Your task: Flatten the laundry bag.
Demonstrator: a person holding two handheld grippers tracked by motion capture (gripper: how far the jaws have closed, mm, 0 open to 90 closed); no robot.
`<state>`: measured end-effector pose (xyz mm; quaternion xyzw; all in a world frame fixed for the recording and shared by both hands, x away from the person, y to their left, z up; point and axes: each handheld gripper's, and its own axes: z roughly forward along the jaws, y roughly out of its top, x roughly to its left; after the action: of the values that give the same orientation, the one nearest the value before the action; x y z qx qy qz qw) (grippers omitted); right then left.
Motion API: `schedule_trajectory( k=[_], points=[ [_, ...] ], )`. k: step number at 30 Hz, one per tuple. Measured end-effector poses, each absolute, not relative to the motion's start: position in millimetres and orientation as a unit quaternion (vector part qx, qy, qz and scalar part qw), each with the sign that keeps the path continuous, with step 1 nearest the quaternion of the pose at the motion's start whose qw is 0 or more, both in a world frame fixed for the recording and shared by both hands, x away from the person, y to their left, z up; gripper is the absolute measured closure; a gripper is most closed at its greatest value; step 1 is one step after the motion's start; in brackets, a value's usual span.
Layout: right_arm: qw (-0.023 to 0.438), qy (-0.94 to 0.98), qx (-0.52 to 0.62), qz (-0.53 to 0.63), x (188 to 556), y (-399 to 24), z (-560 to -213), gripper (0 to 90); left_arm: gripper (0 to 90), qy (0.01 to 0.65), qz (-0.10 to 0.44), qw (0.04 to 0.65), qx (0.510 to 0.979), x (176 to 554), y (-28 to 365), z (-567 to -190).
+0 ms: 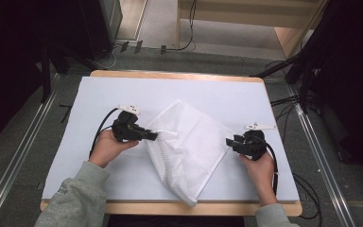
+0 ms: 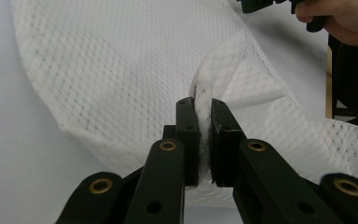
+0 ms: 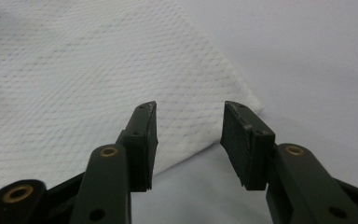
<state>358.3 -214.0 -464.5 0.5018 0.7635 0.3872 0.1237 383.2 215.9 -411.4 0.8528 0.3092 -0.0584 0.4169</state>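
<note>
White mesh bag [image 1: 186,146] lies flat on the pale table mat [image 1: 99,94], roughly mid-table, turned like a diamond with one corner hanging close to the near edge. Left gripper [image 1: 155,135] comes in from the left and is clamped on a pinch of the bag's left edge; in the left gripper view the netting [image 2: 204,100] is bunched up between the two black jaws, pulled into a small ridge above the rest of the cloth. Left hand [image 1: 108,146] wraps the handle, grey sleeve [image 1: 75,198] at the bottom of the high view.

Right gripper [image 1: 230,142] sits just at the bag's right corner, jaws apart, nothing squeezed. In the right gripper view the bag corner [image 3: 205,116] lies on the mat under and beyond the gap between the jaws, not gripped; pads clear of the cloth. Right hand [image 1: 260,168] holds that handle, cable [image 1: 275,165] trailing back toward the person.

Around: wooden table edge [image 1: 170,75] shows beyond the mat, grey floor with metal rails [image 1: 23,156] on both sides, loose black cables [image 1: 288,101] off the right side, dark stands at both far corners. Nothing else on the mat; nothing blocks either gripper's way to the bag. The right hand also shows at the top right of the left gripper view, well beyond the bag.
</note>
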Motion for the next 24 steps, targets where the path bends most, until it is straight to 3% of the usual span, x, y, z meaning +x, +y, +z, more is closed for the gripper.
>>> schedule_trajectory(
  k=[19, 24],
  points=[
    [0.113, 0.782, 0.502, 0.352, 371.1, -191.0, -472.3, 54.8, 82.0, 0.348, -0.048, 0.401, 0.846, 363.6, 255.5, -420.1],
    [0.144, 0.788, 0.500, 0.329, 370.5, -184.3, -471.8, 70.0, 82.0, 0.352, -0.046, 0.402, 0.844, 361.3, 259.1, -420.5]
  ],
)
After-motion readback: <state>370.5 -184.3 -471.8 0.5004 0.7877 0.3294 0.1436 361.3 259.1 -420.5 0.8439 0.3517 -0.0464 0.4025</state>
